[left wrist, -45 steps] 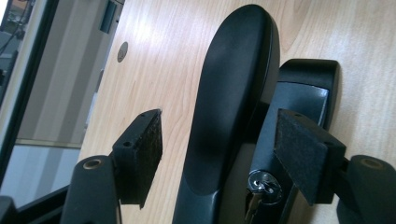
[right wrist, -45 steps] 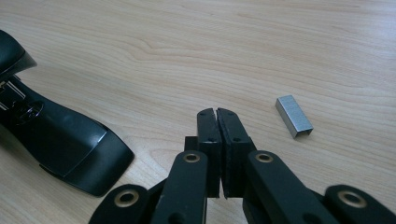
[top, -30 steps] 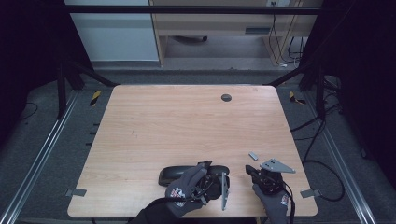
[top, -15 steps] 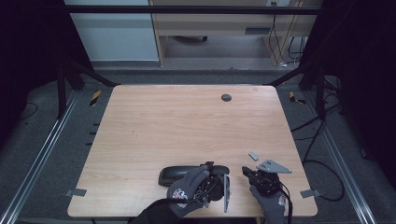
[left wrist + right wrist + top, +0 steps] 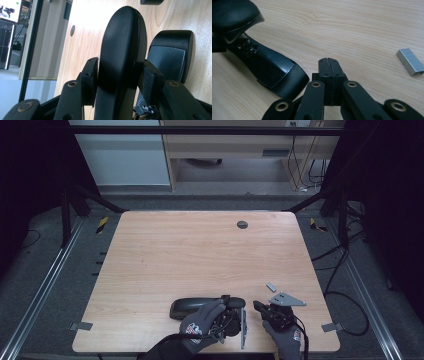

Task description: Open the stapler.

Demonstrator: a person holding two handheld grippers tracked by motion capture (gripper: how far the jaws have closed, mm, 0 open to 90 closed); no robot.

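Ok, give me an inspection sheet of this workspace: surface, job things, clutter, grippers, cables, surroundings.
Surface: light wooden table, round dark grommet near the far edge.
Job's things: black plastic stapler at the near edge, its top arm lifted off the base; small grey metal strip of staples lying apart.
Clutter: nothing seen.
Grippers: left hand-held gripper has just been closing, pads against the stapler's top arm; right hand-held gripper shut, empty.
Cables: black cables on the floor at the right.
Surroundings: grey floor, metal rail, wooden desk beyond.
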